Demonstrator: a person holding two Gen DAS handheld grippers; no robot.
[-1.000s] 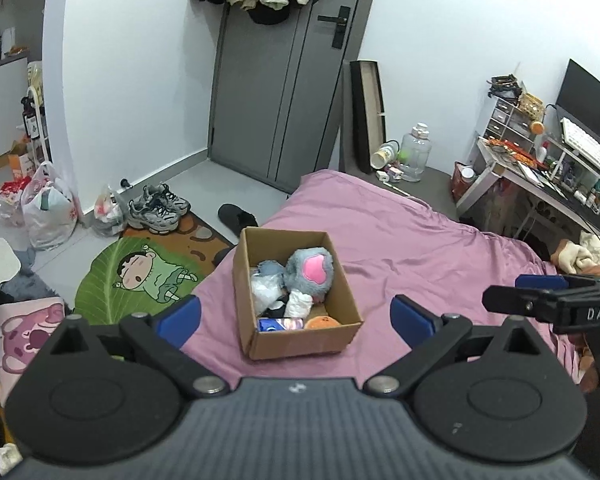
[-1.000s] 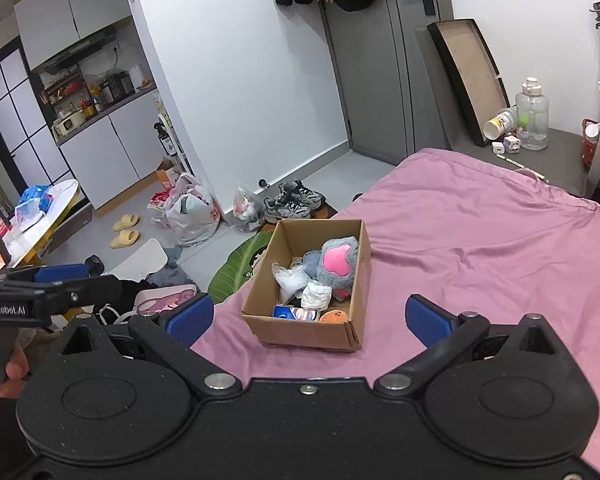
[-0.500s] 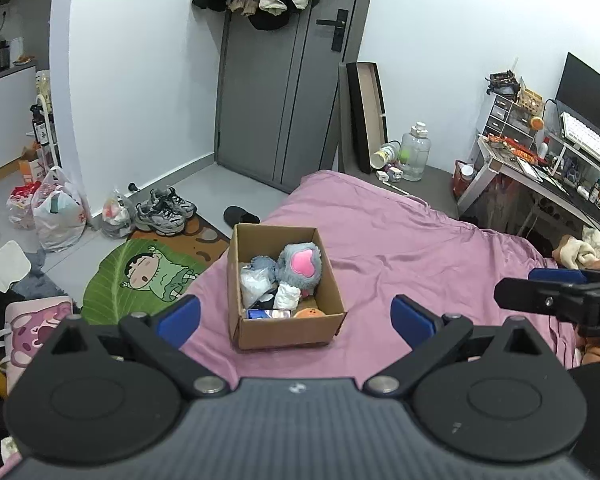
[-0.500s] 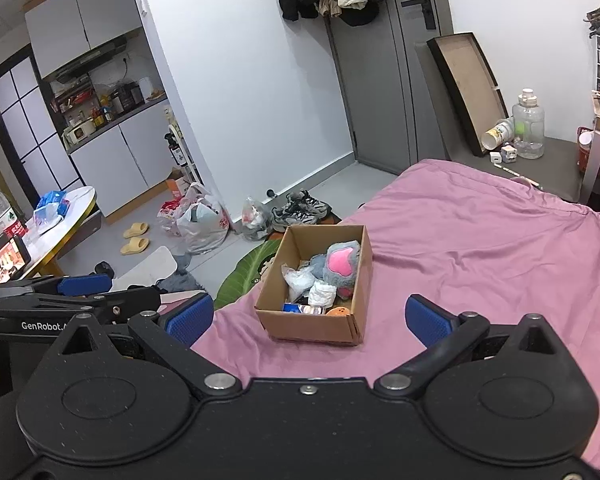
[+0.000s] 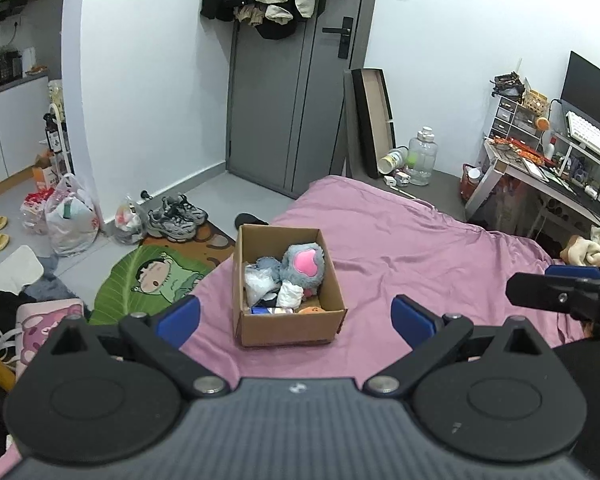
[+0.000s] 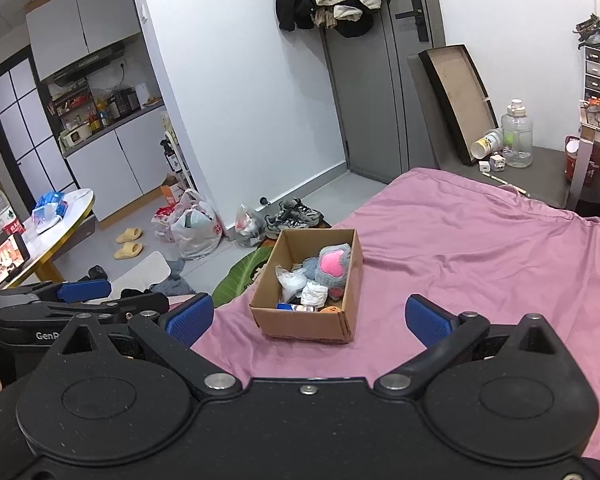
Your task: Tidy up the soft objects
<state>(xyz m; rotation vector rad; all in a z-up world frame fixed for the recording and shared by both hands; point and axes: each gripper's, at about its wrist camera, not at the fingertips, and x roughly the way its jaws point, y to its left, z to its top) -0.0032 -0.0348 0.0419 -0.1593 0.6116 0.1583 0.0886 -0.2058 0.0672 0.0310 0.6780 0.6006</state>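
Meanwhile, both claws, left [image 5: 295, 316] and right [image 6: 309, 315], have been drawn back from the cardboard box [image 5: 286, 326], released and empty. Plush toys [image 5: 303, 263] are already contained in it.

One cardboard box [image 5: 288, 322]; one grey plush [image 5: 303, 263]; two grippers: left gripper [image 5: 296, 316], right gripper [image 6: 309, 317]; two yellow slippers [image 6: 129, 242].

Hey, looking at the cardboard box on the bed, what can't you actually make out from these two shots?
- Bottom of the cardboard box: hidden in both views by the grey plush with the pink heart and the white bundles.
- Orange toy: mostly hidden behind the box's near wall.
- Blue packet's label: too small to read.
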